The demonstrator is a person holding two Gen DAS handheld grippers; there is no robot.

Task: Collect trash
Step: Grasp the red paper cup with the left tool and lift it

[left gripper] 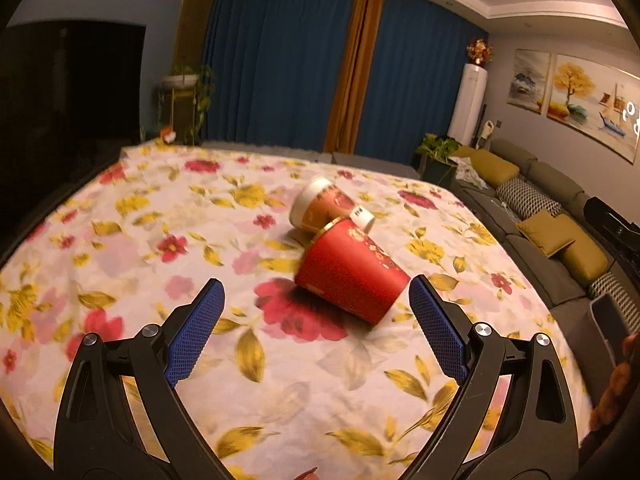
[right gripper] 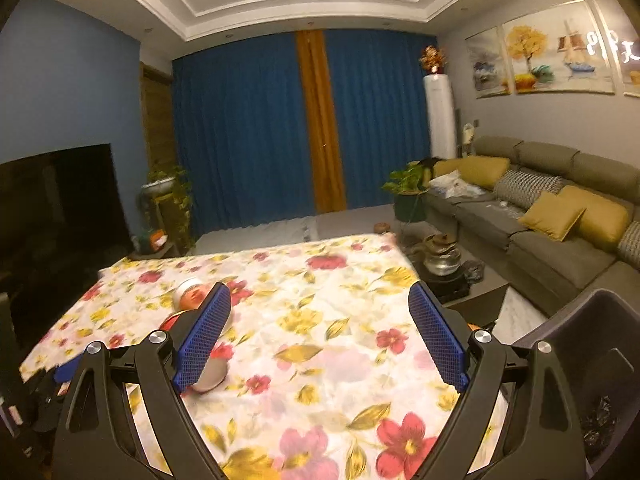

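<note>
A red paper cup (left gripper: 352, 276) lies on its side on the floral tablecloth (left gripper: 160, 220). An orange cup with a white rim (left gripper: 320, 204) lies just behind it, touching it. My left gripper (left gripper: 316, 292) is open and low over the cloth. The red cup's near end sits between its blue fingertips, close to the right one, and neither pad presses on it. My right gripper (right gripper: 318, 292) is open and empty over bare cloth. In the right wrist view the orange cup (right gripper: 192, 294) and the red cup (right gripper: 170, 322) show at the left, partly hidden by its left finger (right gripper: 204, 340).
A dark bin (right gripper: 580, 340) with a black liner stands off the table's right edge. Beyond it are a grey sofa (right gripper: 540, 216) with yellow cushions, a low stand with a kettle (right gripper: 442, 258) and a potted plant (right gripper: 408, 184). A dark TV (right gripper: 56, 200) is at the left.
</note>
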